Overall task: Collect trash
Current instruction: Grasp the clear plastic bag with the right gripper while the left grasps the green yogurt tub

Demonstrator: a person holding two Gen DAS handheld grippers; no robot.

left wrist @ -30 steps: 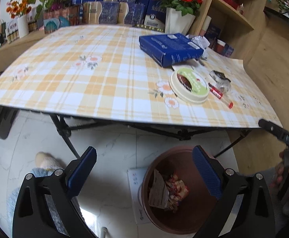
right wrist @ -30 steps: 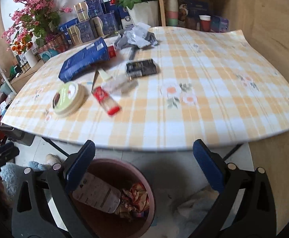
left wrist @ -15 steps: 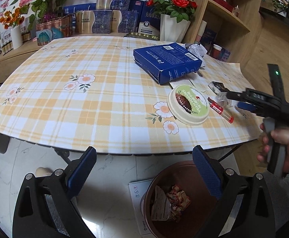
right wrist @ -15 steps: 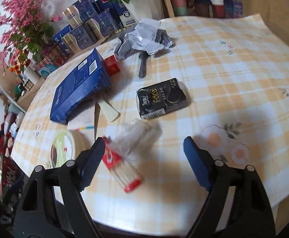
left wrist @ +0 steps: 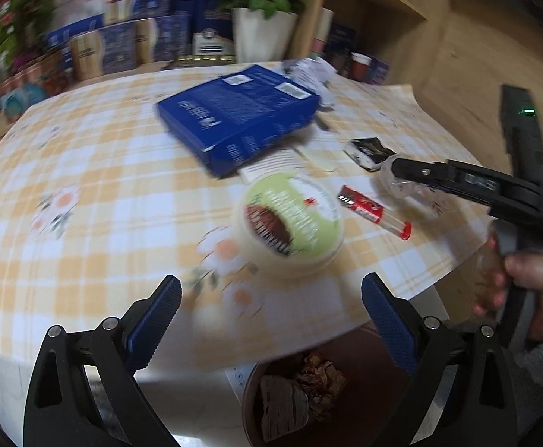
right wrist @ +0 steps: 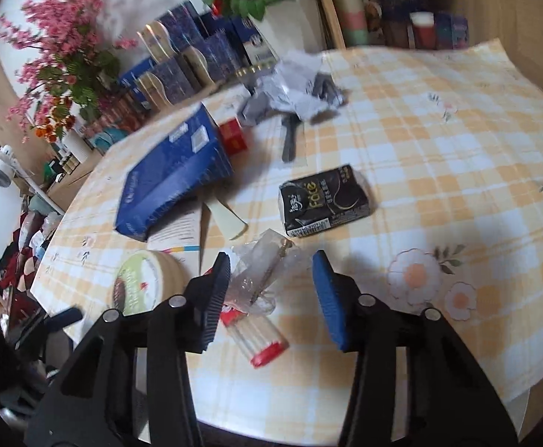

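The checked counter (right wrist: 457, 156) carries a blue box (right wrist: 170, 175) at far left, crumpled paper (right wrist: 297, 85) beyond it, a black pack (right wrist: 323, 201) mid-counter, and a round tub (right wrist: 144, 283), red tube (right wrist: 260, 339) and clear wrapper (right wrist: 267, 272) near.

Black packet (right wrist: 323, 201): "Face" in gold lettering.

One blue box (right wrist: 172, 173), one round tin (left wrist: 291, 219)
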